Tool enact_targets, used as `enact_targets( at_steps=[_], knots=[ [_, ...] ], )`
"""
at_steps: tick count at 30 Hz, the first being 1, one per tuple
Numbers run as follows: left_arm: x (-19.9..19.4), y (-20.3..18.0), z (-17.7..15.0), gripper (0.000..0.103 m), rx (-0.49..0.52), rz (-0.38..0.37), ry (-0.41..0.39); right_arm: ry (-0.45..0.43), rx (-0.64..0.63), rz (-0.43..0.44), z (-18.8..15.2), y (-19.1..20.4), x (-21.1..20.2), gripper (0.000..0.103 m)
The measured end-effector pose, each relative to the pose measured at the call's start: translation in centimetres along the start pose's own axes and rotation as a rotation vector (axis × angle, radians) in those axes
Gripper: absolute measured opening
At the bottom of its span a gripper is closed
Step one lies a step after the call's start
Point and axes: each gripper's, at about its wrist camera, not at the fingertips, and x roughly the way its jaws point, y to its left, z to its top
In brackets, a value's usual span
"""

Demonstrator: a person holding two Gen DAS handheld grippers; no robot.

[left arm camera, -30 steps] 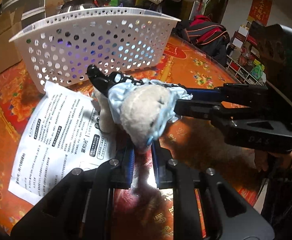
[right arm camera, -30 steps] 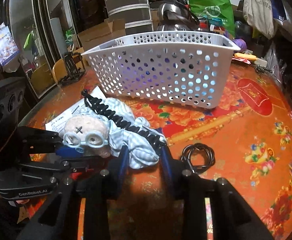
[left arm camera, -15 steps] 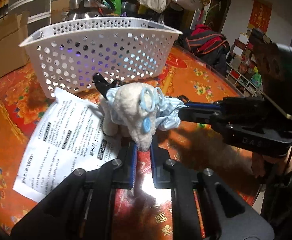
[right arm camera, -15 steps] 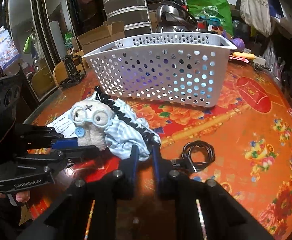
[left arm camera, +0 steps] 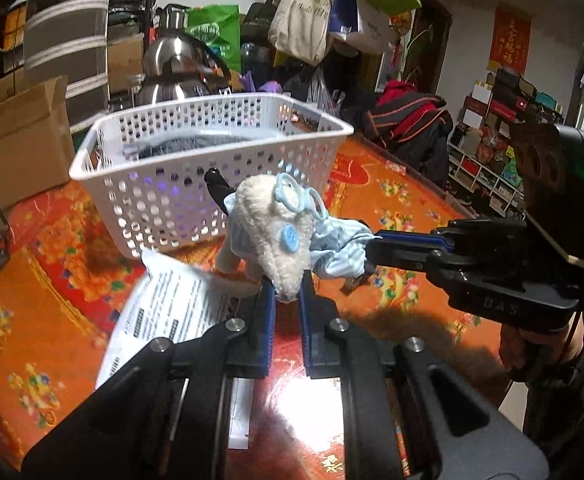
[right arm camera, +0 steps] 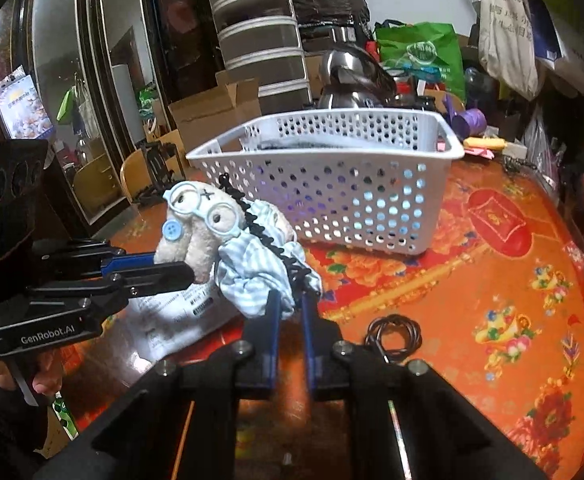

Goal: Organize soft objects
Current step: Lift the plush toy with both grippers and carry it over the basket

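A: Item one, plush toy [left arm camera: 276, 240]: how is it oriented?

B: It is held clear of the tabletop [right arm camera: 472, 280], just in front of the white basket [left arm camera: 196, 184]. Its long axis is laid roughly level between the two tools. The cream head, with pale blue glasses and a blue button, is pointed toward the left gripper [left arm camera: 287, 300]; the striped blue clothing [right arm camera: 260, 272] is trailed toward the right gripper [right arm camera: 290, 304].

A: Jaws, left?

B: Nearly closed; the snout end of the head is pinched between them.

A: Jaws, right?

B: Narrowly parted and closed on the striped cloth; a black beaded cord [right arm camera: 268, 236] is draped over it.

A: Other entries?

B: A printed sheet [left arm camera: 172, 312] is recorded under the toy, a coiled black cable [right arm camera: 392, 330] beside the right tool, and dark fabric inside the basket.
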Motion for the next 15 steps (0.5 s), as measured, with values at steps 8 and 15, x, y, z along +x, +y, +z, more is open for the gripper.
enact_targets(
  at_steps=[8,15],
  knots=[
    [-3.1,-0.6,4.4,0.009,0.044,0.025,-0.068,-0.056,-0.035,-0.014,2.7,0.9,-2.3,0.008],
    [-5.1,-0.3,11.3,0.009,0.087,0.068,-0.144,-0.146,-0.104,-0.073,8.5,2.2,-4.9,0.008]
  ],
)
